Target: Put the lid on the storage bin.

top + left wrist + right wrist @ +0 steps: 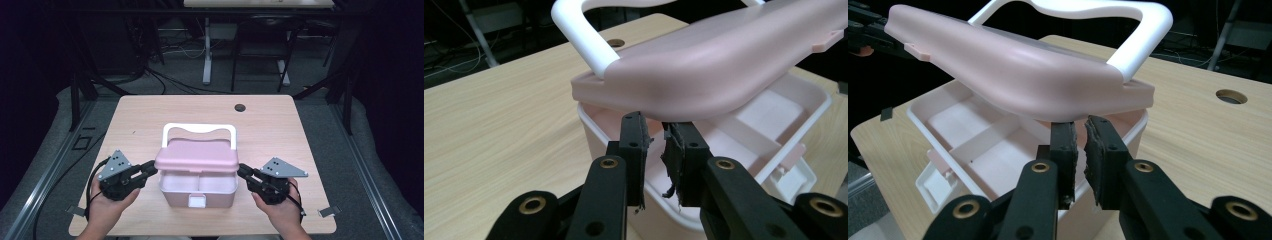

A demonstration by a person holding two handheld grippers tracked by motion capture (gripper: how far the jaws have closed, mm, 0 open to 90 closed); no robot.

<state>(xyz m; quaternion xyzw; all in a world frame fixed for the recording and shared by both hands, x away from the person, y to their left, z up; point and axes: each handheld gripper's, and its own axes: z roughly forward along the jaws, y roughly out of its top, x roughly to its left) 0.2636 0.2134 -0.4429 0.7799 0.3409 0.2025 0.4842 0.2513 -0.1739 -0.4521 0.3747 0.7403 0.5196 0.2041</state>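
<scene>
Pink box (198, 192) of smooth plastic, rectangular with rounded corners, near the front edge of the wooden table (140, 115). Its lid (196, 156) is a shallow, matte pink dome, raised at the front so the white, divided interior shows; a white loop handle (198, 129) rises behind it and a white latch (196, 201) sits on the front wall. Left gripper (151, 168) meets the lid's left end, its black jaws nearly together with a narrow gap, tips under the lid edge. Right gripper (243, 172) mirrors it at the right end, its jaws almost closed; whether either clamps anything cannot be told.
</scene>
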